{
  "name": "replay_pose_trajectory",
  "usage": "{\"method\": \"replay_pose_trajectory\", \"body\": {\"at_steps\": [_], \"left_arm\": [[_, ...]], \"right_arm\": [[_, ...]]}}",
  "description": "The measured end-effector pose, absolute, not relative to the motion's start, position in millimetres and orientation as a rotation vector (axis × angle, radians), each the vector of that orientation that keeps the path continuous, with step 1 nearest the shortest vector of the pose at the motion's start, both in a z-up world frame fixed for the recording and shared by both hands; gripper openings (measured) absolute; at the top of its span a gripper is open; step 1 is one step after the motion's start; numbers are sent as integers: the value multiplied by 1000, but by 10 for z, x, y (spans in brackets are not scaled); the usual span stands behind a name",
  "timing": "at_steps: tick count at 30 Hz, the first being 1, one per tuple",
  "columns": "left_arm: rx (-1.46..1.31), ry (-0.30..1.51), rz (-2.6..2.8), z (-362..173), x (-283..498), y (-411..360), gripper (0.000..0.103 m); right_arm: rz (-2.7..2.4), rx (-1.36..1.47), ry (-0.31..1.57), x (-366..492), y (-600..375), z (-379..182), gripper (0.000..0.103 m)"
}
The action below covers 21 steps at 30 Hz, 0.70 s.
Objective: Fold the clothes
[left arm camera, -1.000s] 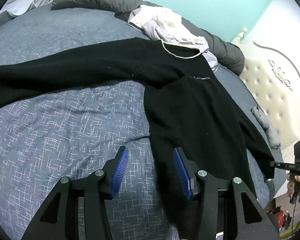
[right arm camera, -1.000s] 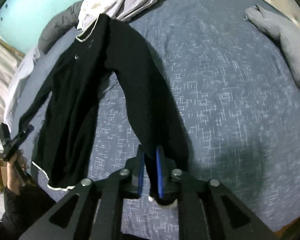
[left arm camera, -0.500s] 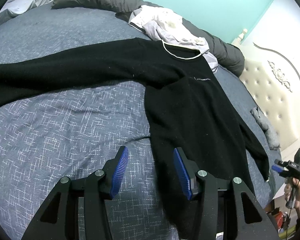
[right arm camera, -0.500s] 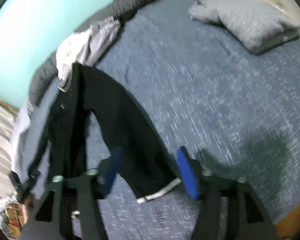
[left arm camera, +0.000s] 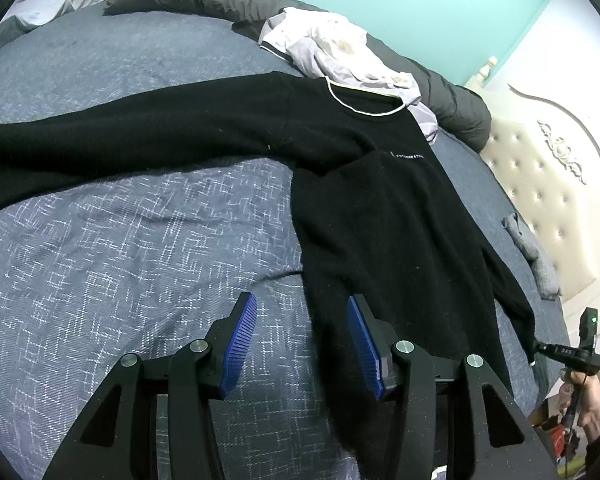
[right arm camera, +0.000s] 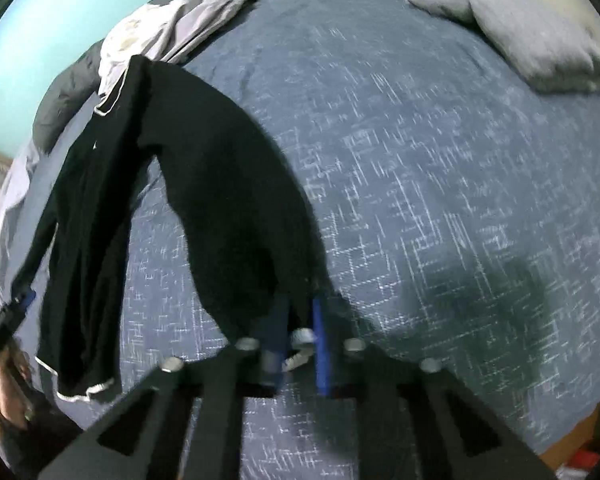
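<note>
Pinching the cuff of one sleeve, the right gripper has just been closing, and its blue pads now sit narrow with the white-trimmed end caught between them; that grip looks meant to carry the sleeve across the body for a first fold. The left gripper hovers half-wide over the near hem of the black sweater, holding nothing, probably placed there to pin or take the hem next.

The sweater lies spread on the blue bed, collar at the far side against a white garment, its other sleeve stretched away to the left.

Only the left view shows that long sleeve, the chest lettering and a padded headboard. Only the right view shows the cuff in the pads and a grey folded item at the far right. That view is blurred.
</note>
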<state>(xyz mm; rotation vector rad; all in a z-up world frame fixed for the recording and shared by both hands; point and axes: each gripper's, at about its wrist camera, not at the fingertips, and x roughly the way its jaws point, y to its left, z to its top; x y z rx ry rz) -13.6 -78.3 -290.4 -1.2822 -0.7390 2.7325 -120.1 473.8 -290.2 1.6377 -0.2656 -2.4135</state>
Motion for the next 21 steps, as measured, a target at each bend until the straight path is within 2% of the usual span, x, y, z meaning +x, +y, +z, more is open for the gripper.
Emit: {"method": "replay_pose_trajectory", "body": {"at_steps": [10, 21], "left_arm": [[-1282, -748, 2735, -2896, -125, -815, 51], [-1299, -707, 2730, -2906, -160, -781, 51]], "right_arm": [[-2649, 1428, -252, -1345, 5266, -2129, 4], [-2846, 1350, -183, -1864, 5660, -1685, 3]]}}
